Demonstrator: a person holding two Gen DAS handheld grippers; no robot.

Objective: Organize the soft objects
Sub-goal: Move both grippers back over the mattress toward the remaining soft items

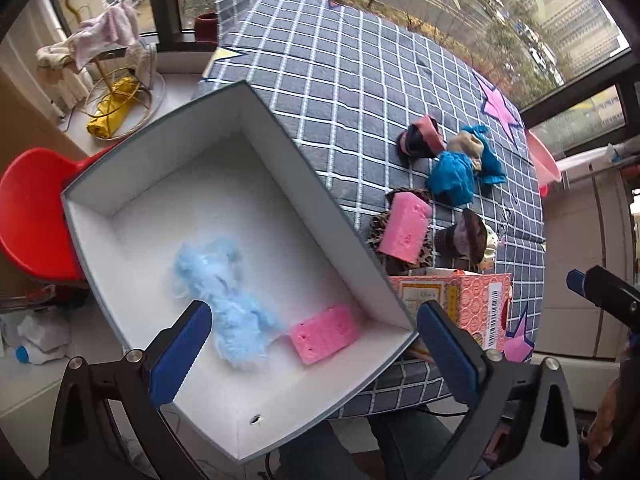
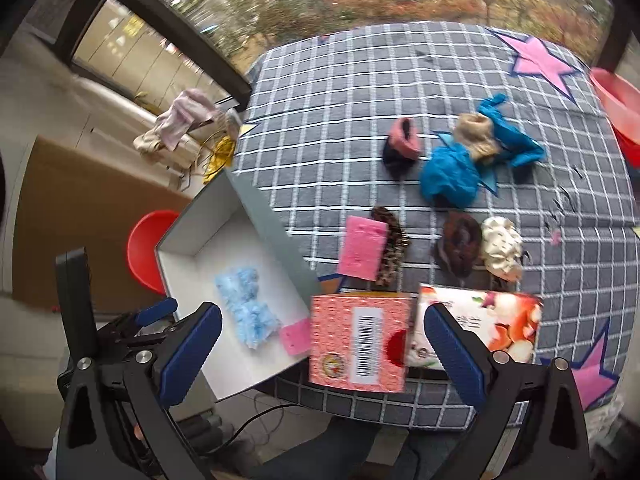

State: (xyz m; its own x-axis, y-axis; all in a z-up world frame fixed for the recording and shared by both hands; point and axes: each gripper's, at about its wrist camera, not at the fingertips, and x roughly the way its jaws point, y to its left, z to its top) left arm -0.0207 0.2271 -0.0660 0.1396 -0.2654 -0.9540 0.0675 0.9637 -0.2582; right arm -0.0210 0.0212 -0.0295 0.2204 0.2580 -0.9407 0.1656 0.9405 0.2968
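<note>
A white open box (image 1: 132, 168) (image 2: 188, 232) at the table's left edge holds a fluffy light-blue piece (image 1: 228, 292) (image 2: 246, 308) and a pink sponge (image 1: 324, 334) (image 2: 296, 336). My left gripper (image 1: 316, 352) hangs open above the box's near corner, empty. A second pink sponge (image 1: 404, 228) (image 2: 362, 248) lies on a leopard-print cloth (image 2: 394, 252). Behind it sit a blue cloth (image 1: 452, 176) (image 2: 450, 178), a pink-and-black sock (image 1: 422, 138) (image 2: 402, 146), a brown sock (image 1: 464, 236) (image 2: 458, 246) and a cream piece (image 2: 500, 248). My right gripper (image 2: 324, 354) is open over the table's near edge.
Two cartons stand at the near edge: a pink patterned one (image 1: 468, 302) (image 2: 360, 344) and a floral one (image 2: 496, 328). A red chair (image 1: 32, 216) is left of the table, a rack with towels (image 1: 104, 36) behind it. A pink basin (image 2: 616, 108) sits far right.
</note>
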